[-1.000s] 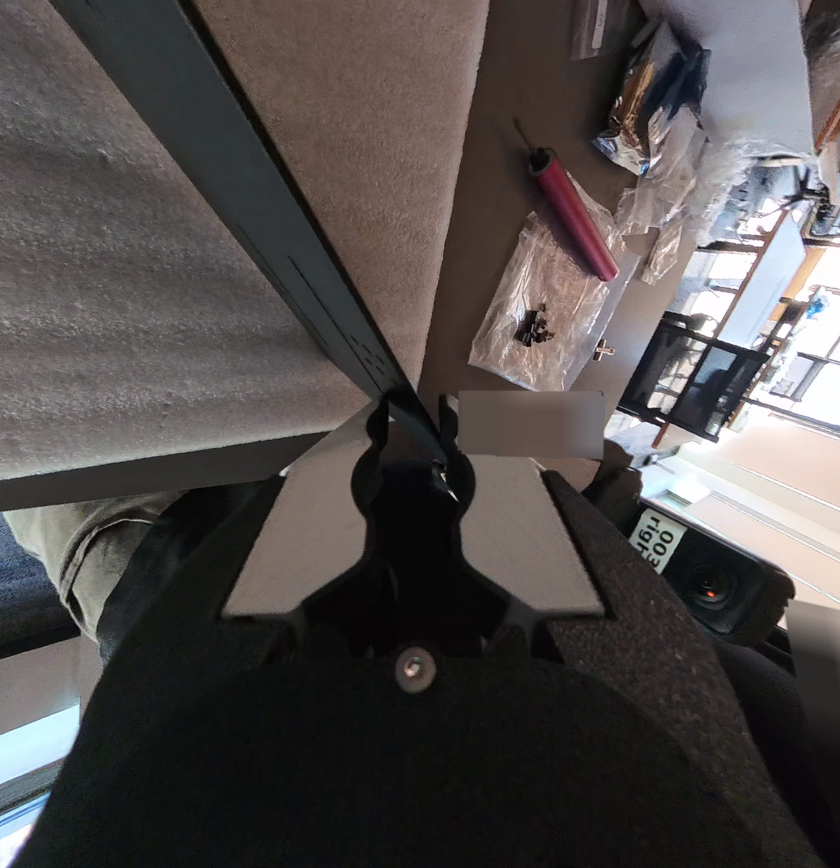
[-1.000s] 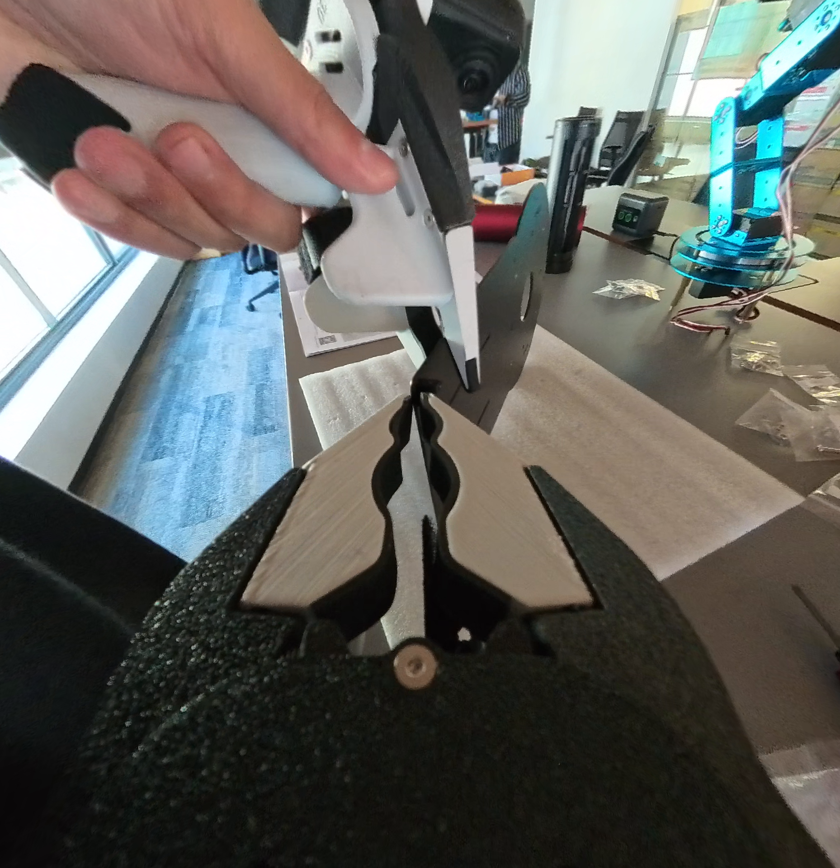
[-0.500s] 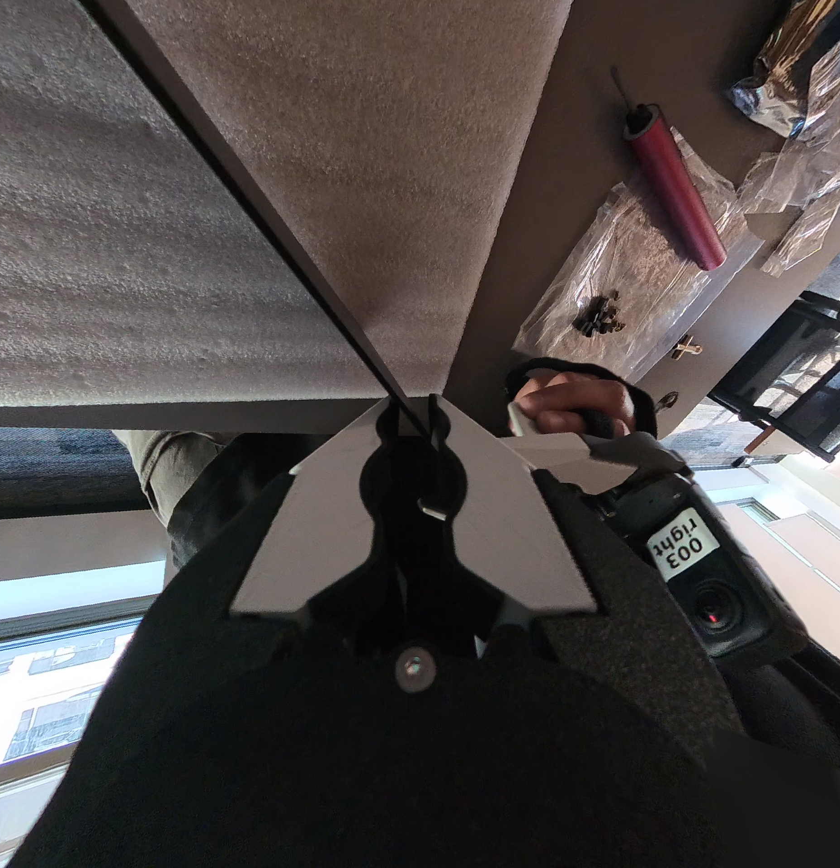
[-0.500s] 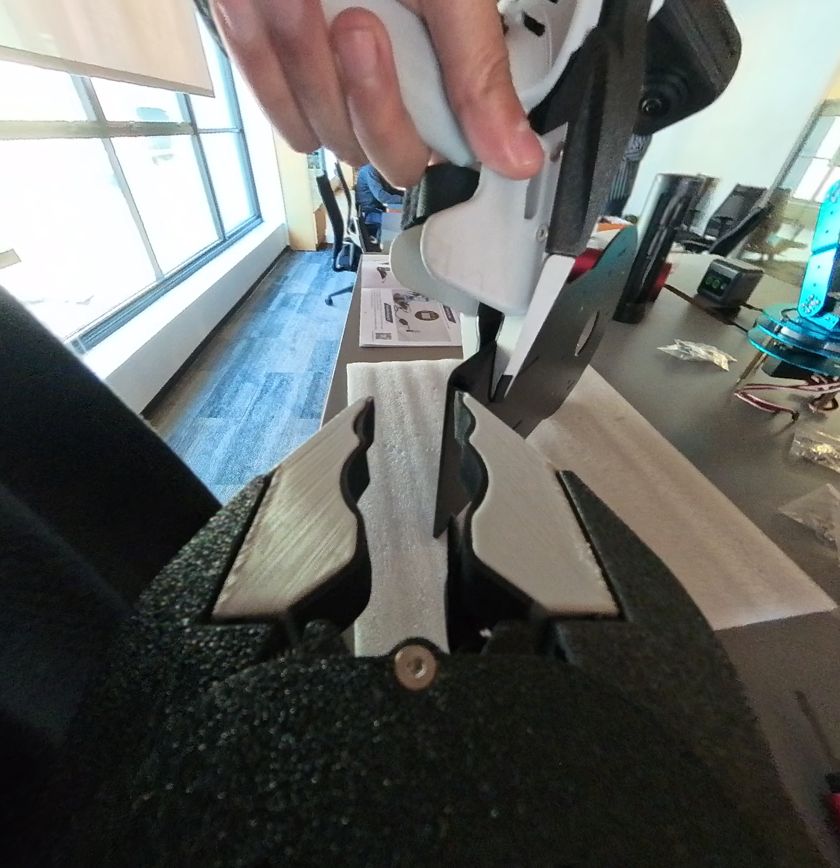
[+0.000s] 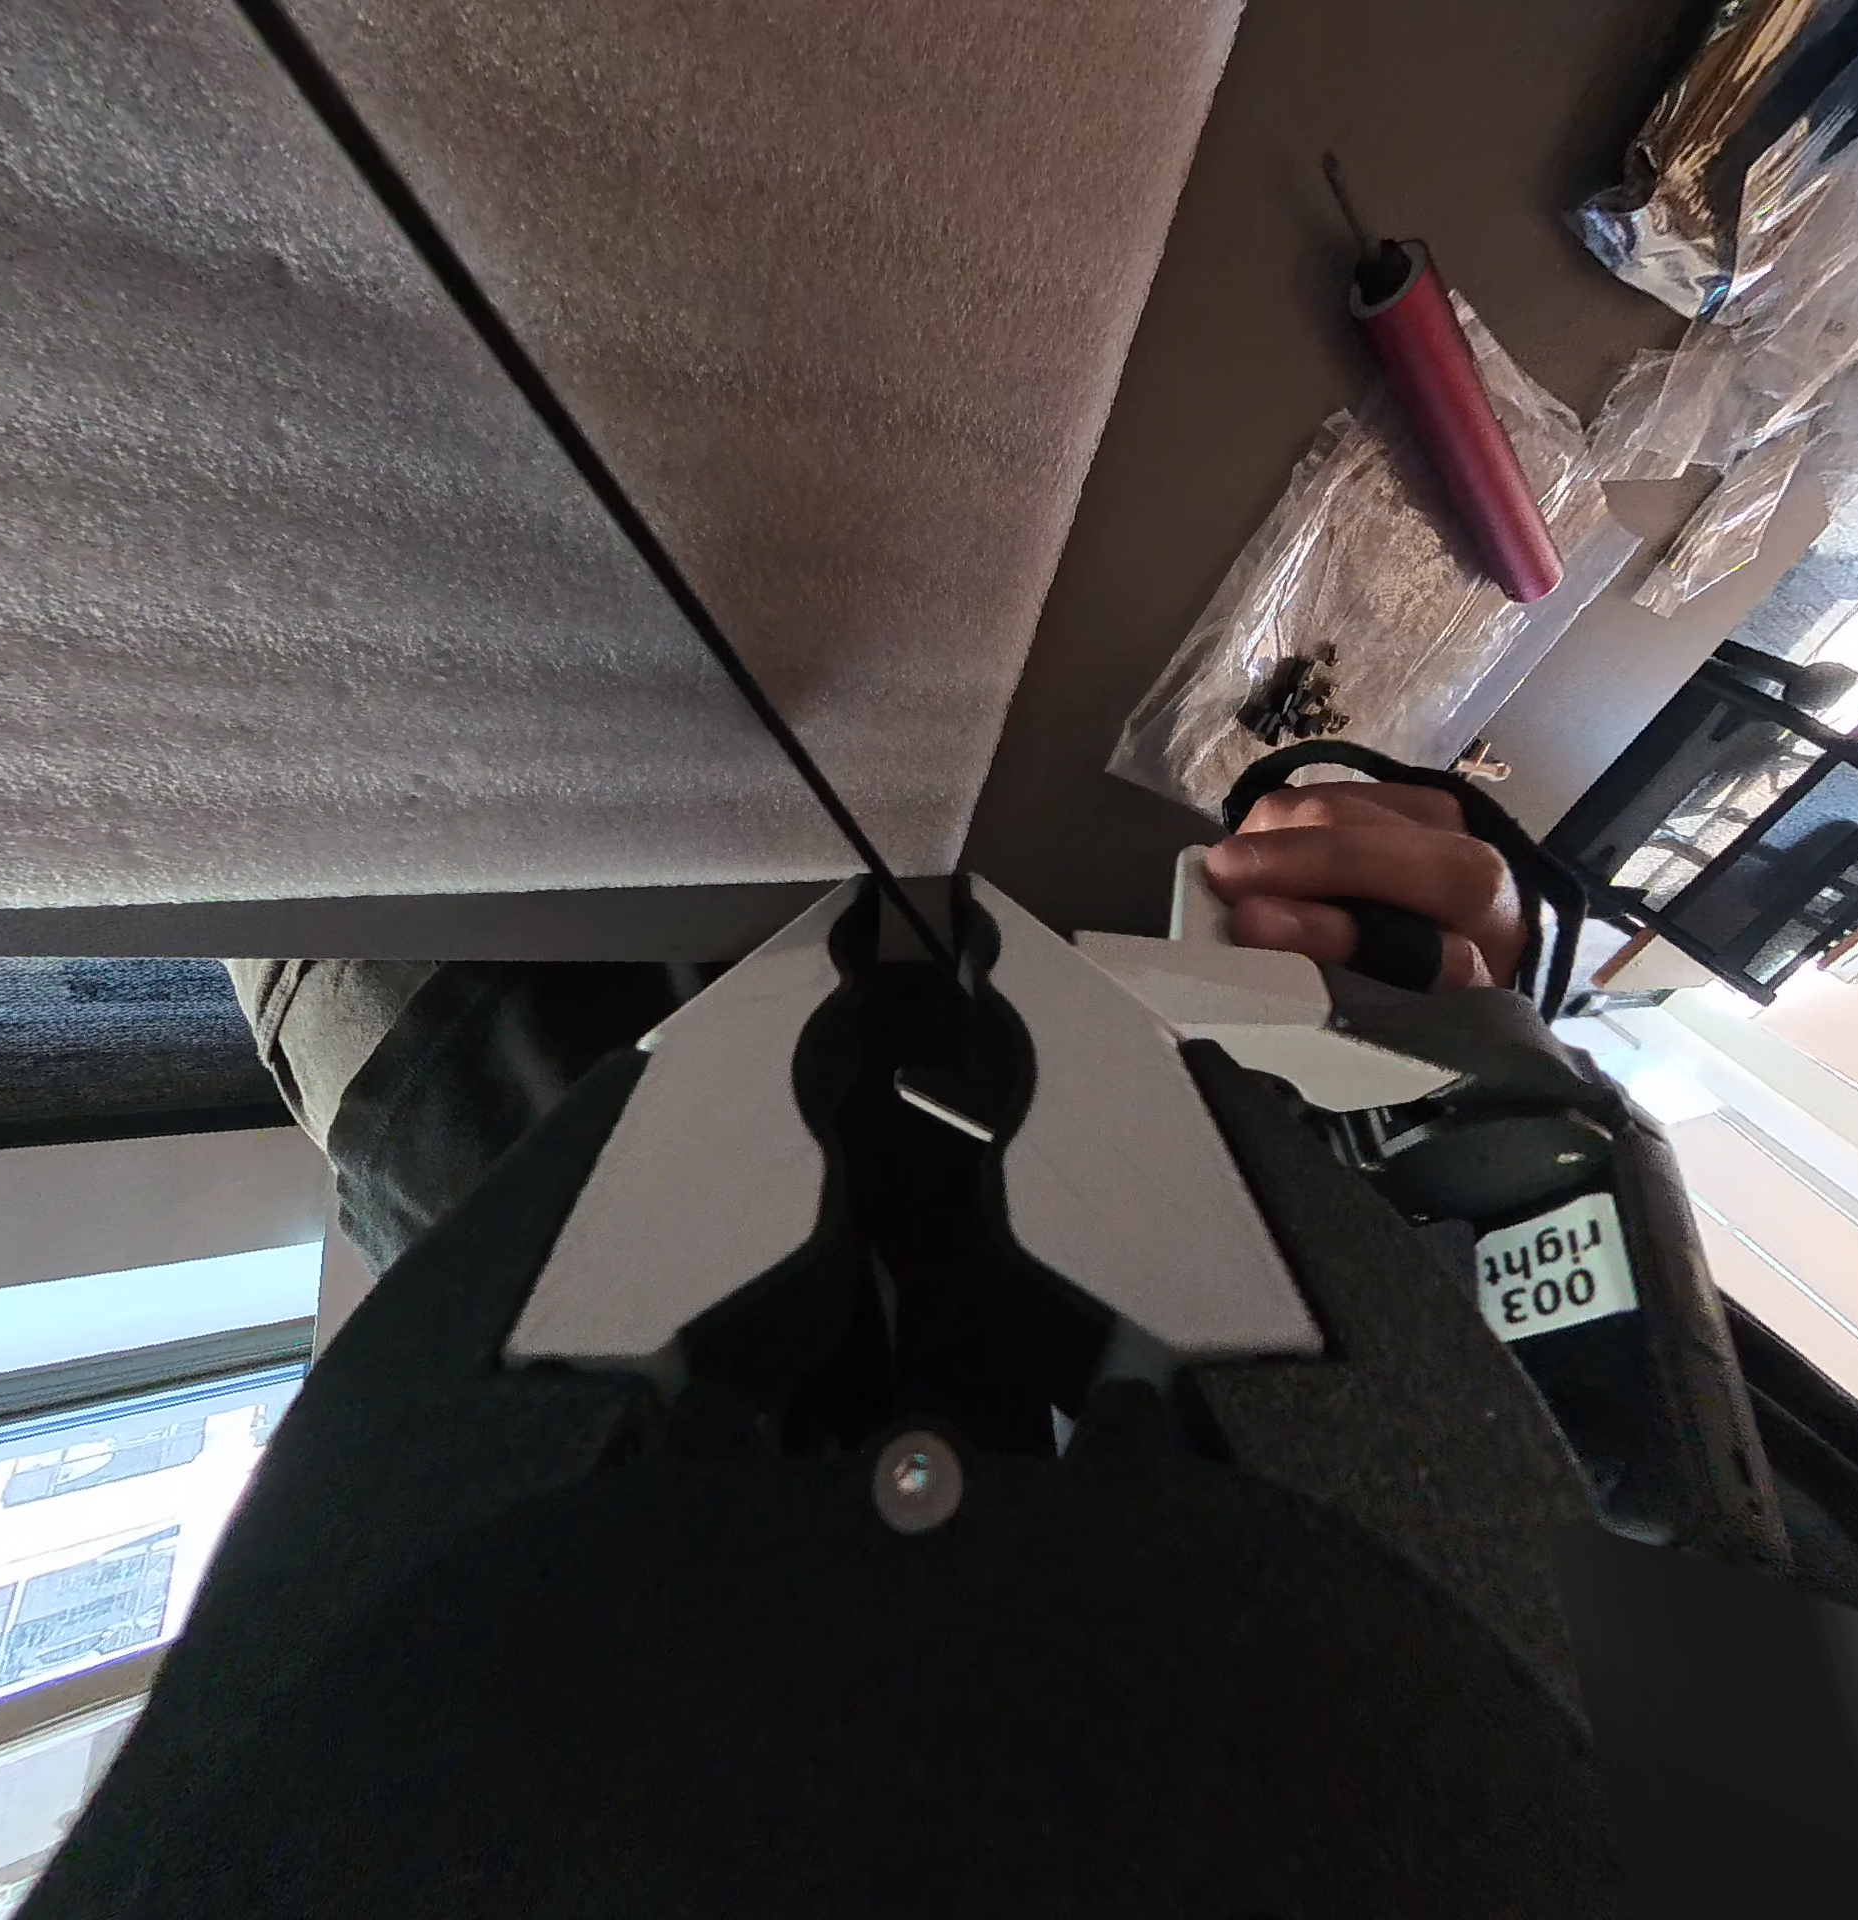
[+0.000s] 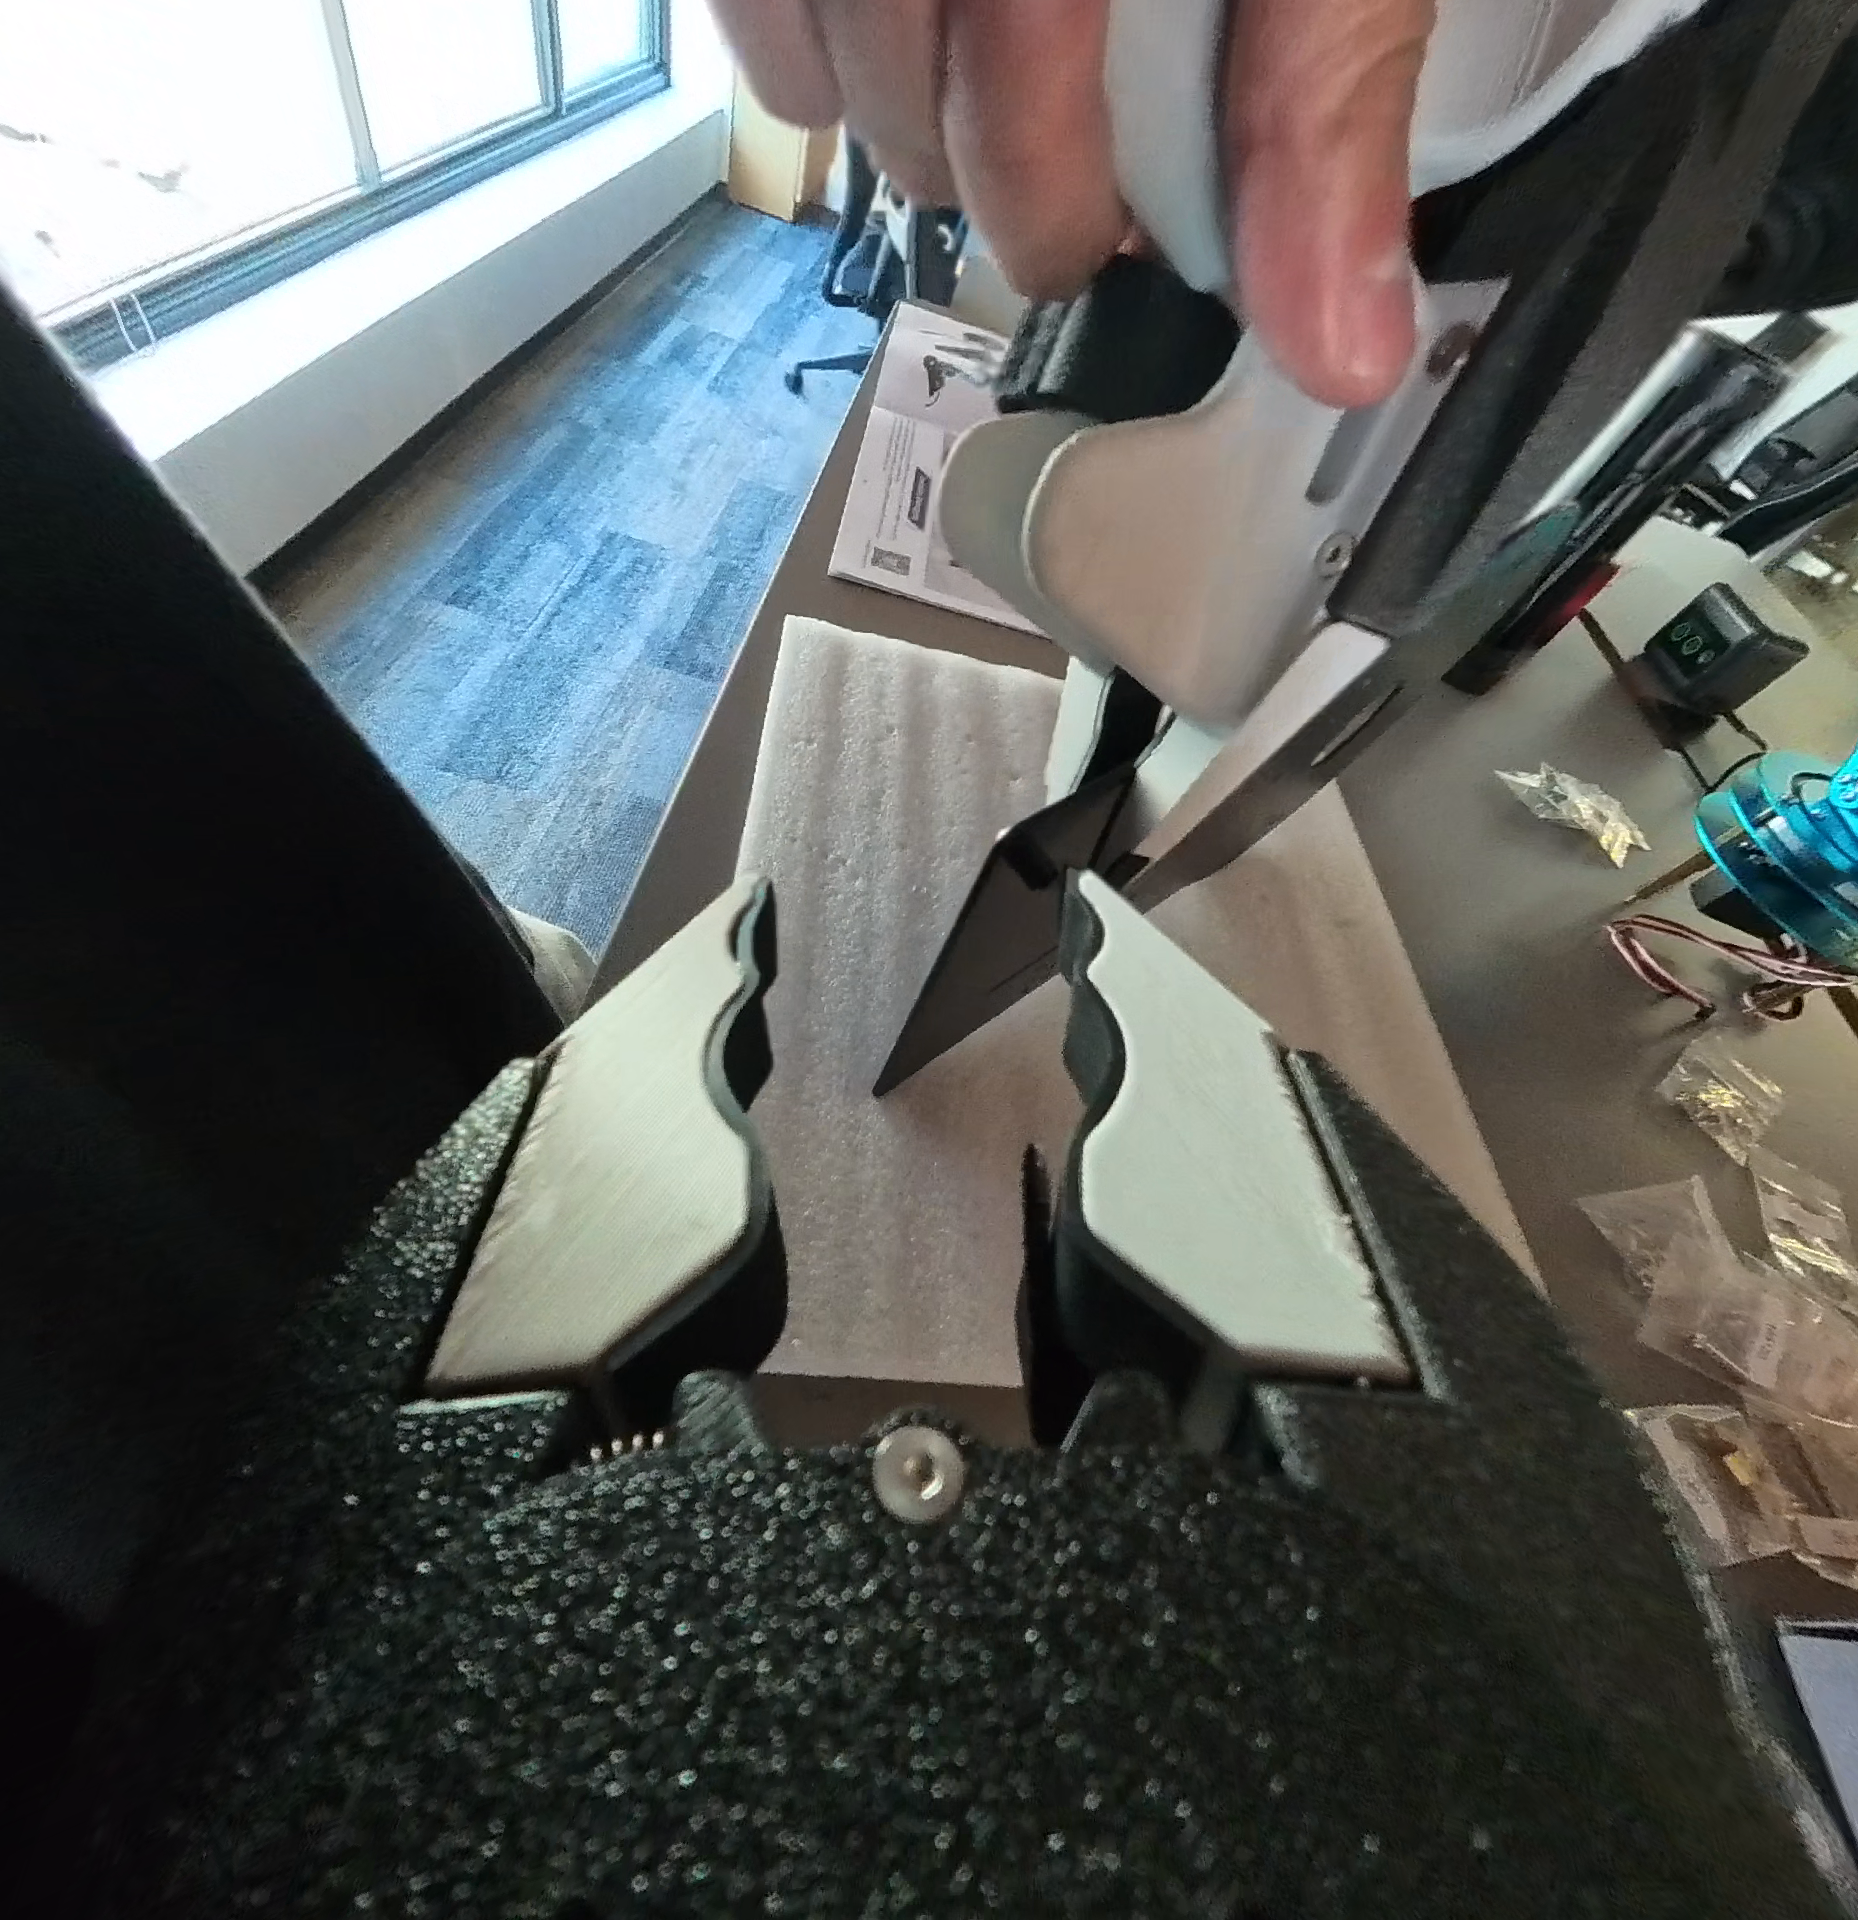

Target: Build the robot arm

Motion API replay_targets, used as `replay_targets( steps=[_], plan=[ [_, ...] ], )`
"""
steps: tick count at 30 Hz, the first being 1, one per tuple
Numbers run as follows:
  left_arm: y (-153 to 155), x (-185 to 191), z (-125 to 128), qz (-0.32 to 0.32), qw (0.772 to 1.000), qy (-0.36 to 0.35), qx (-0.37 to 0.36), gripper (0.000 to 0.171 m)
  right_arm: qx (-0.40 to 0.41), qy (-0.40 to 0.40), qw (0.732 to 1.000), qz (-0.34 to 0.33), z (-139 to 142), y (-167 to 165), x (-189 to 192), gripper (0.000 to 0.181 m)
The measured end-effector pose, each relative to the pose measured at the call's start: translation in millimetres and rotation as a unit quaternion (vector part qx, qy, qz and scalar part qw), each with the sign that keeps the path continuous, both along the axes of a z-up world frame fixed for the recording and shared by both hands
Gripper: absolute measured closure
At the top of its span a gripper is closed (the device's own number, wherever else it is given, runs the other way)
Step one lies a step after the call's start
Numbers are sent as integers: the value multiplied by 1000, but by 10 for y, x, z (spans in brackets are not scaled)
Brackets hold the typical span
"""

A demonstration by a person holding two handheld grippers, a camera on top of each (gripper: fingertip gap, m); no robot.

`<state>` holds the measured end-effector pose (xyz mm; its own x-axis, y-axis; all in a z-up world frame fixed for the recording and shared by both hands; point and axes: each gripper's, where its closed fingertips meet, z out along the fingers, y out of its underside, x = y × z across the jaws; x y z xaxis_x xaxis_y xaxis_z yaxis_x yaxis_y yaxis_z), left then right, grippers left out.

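A: Fingers of the left gripper [image 5: 909, 914] are seen pressed together on a thin black plate [image 5: 613, 499], gripped edge-on; the plate runs up and left from the tips, over the white foam sheet [image 5: 281, 520] on the table [image 5: 1268, 312].

B: And the right gripper [image 6: 914, 935]?

A: Its fingers are spread wide, nothing pinched. In the right wrist view the plate's dark pointed corner [image 6: 992, 966] sits in the gap, close to the right-hand finger [image 6: 1195, 1132]; contact can't be told. Plate is held from above by the left gripper [image 6: 1133, 878], w/ a hand [image 6: 1091, 135] wrapped on its white handle.

B: What's nearby?

A: Foam sheet [image 6: 883, 831] lies directly below the plate. Seen from the left wrist: a red-handled tool [image 5: 1444, 416], clear bags [image 5: 1351, 613] w/ small dark hardware, a foil bag [image 5: 1735, 156], plus the hand [image 5: 1361, 894] on the right gripper's handle. Seen from the right wrist: a printed leaflet [image 6: 904, 499] beyond the foam, a blue robot base [image 6: 1808, 842] w/ wires, small parts bags [image 6: 1735, 1247] at the right edge.
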<state>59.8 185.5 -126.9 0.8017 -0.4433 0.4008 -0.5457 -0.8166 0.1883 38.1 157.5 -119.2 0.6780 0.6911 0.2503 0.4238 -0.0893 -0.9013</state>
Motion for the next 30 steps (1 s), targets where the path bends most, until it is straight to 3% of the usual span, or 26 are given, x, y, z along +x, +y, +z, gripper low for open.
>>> replay_targets(
  steps=[1, 4, 8, 13, 18, 22, 27, 30],
  plan=[
    [-1, 4, 0, -1, 1000, -2, -1, 157, 5, 5, 1000, -1, 38, -3, 15, 128],
    [-3, 16, 0, -4, 1000, -4, -4, 157, 23, 19, 1000, 9, 184, -60, -2, 134],
    [-5, 21, -2, -10, 1000, -4, -4, 157, 5, 1, 1000, 2, 77, -4, -11, 129],
    [-8, 34, -2, -14, 1000, -6, -8, 157, 15, 14, 1000, 4, 204, -56, 25, 136],
    [-8, 32, -2, -18, 1000, -6, -9, 157, -31, -13, 999, 2, -67, 24, 9, 124],
    [-9, 26, -1, -19, 1000, -6, -11, 157, -7, 10, 1000, 3, 122, -44, 26, 132],
    [-11, 34, -3, -20, 1000, -6, -11, 157, -28, -37, 999, 8, -63, 8, 5, 122],
    [-10, 37, -3, -22, 1000, -7, -12, 157, -19, -39, 999, 2, 11, -6, 63, 125]
  ],
)
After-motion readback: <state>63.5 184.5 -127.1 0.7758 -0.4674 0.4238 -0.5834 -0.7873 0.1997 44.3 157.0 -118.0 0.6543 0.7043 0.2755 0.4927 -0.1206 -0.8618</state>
